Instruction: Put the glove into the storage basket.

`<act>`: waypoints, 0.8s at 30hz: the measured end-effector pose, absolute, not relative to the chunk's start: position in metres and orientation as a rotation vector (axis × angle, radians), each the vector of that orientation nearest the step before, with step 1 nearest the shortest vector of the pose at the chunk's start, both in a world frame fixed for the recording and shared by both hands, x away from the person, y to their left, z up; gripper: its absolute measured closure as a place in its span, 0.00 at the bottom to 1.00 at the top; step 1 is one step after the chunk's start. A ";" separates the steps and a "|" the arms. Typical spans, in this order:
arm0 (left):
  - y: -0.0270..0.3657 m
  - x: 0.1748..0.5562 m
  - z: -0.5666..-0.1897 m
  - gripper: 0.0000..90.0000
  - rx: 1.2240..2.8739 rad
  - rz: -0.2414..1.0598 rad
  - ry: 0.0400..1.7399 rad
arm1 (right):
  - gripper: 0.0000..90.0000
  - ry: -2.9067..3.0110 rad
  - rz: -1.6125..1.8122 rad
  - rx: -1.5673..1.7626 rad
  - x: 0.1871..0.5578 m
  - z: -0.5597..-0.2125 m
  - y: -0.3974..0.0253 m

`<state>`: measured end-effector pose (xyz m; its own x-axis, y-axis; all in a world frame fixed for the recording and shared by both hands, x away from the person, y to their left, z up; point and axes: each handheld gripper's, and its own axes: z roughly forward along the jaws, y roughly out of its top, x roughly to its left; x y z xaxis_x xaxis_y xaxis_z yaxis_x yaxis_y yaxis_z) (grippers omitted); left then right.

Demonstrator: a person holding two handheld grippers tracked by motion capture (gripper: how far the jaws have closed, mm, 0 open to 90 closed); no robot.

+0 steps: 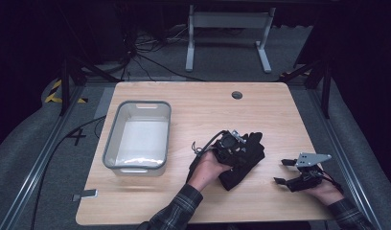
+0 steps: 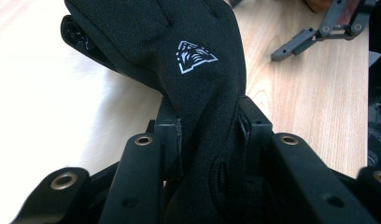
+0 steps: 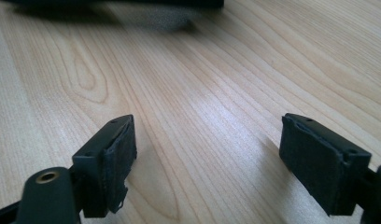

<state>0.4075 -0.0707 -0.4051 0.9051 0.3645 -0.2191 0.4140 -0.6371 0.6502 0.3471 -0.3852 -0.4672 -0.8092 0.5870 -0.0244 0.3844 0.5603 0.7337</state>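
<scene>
1. High view: I have the left gripper (image 1: 235, 143) sitting over a black glove (image 1: 244, 160) near the middle of the wooden table (image 1: 193, 105), with the left hand (image 1: 210, 167) behind it.
2. Left gripper view: my jaws are clamped on the glove (image 2: 198, 84), pinching its narrow part between them. The rest of the glove spreads out ahead of the jaws and carries a white triangular logo (image 2: 193, 56) on its upper face.
3. In the same view the glove rises just above the jaw tips and leans away to the left; the tabletop (image 2: 310, 93) shows to the right of it.
4. Right gripper view: my right gripper (image 3: 207, 158) stands with its jaws wide apart and nothing between them, just bare wood grain (image 3: 193, 102). A dark edge, blurred, lies far ahead of the jaws at the top.
5. From the high view, the right gripper (image 1: 285, 171) rests low near the table's right edge, held by the right hand (image 1: 323, 189), well clear of the glove, which lies to its left.
6. A grey-rimmed white bin (image 1: 112, 143) stands well off to the left of the left gripper, apart from the glove.
</scene>
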 end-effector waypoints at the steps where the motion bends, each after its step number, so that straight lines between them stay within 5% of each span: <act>1: -0.061 0.410 -0.398 0.75 2.309 -0.077 0.571 | 0.21 2.530 1.094 0.806 0.347 -0.467 -0.385; 24: 0.058 0.430 -0.343 0.75 2.174 0.100 0.805 | 0.21 2.530 1.095 0.805 0.347 -0.467 -0.385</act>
<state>0.4299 0.0577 -0.3433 0.7944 0.5781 -0.1861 0.5150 -0.4787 0.7111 0.3474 -0.3853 -0.4672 -0.8096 0.5864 -0.0253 0.3830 0.5605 0.7342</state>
